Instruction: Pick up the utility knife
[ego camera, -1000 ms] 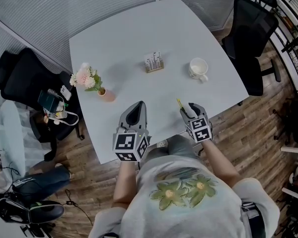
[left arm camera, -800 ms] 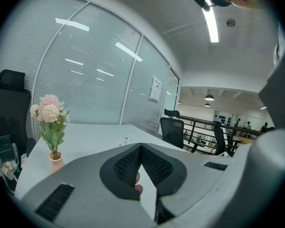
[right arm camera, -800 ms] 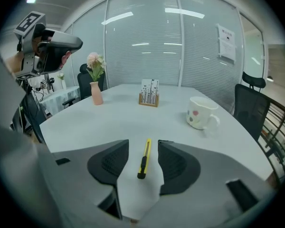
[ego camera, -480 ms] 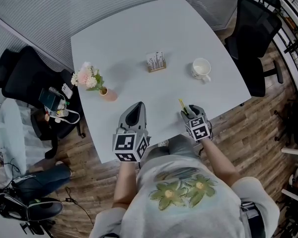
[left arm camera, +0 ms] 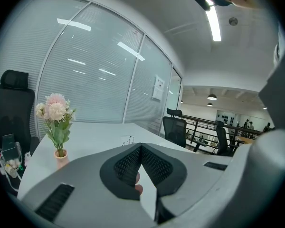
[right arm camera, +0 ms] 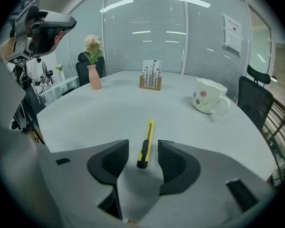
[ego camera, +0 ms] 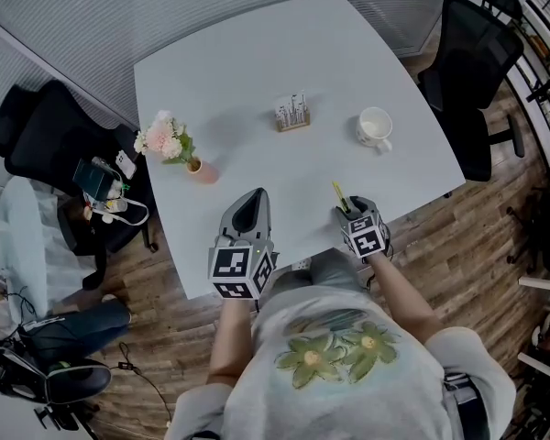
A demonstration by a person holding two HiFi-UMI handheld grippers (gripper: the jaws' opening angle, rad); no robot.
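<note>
The utility knife (right arm camera: 145, 148) is slim, yellow with a black slider, and lies flat on the white table (ego camera: 257, 53) near its front edge. In the head view the knife (ego camera: 339, 195) sticks out just ahead of my right gripper (ego camera: 353, 211). My right gripper (right arm camera: 143, 145) is open, its jaws standing either side of the knife's near end without touching it. My left gripper (ego camera: 250, 202) hovers over the table's front edge to the left, well apart from the knife. In its own view the left gripper (left arm camera: 141, 148) is shut, pads together with nothing between them.
A white mug (ego camera: 374, 128) stands at the right, a small wooden card holder (ego camera: 291, 113) in the middle, and a pink vase of flowers (ego camera: 194, 168) at the left. Black office chairs (ego camera: 481, 53) flank the table. A person (ego camera: 321, 365) holds both grippers.
The whole scene has slid slightly right in the head view. The right gripper stays at the knife's near end, still open. The left gripper has not visibly moved.
</note>
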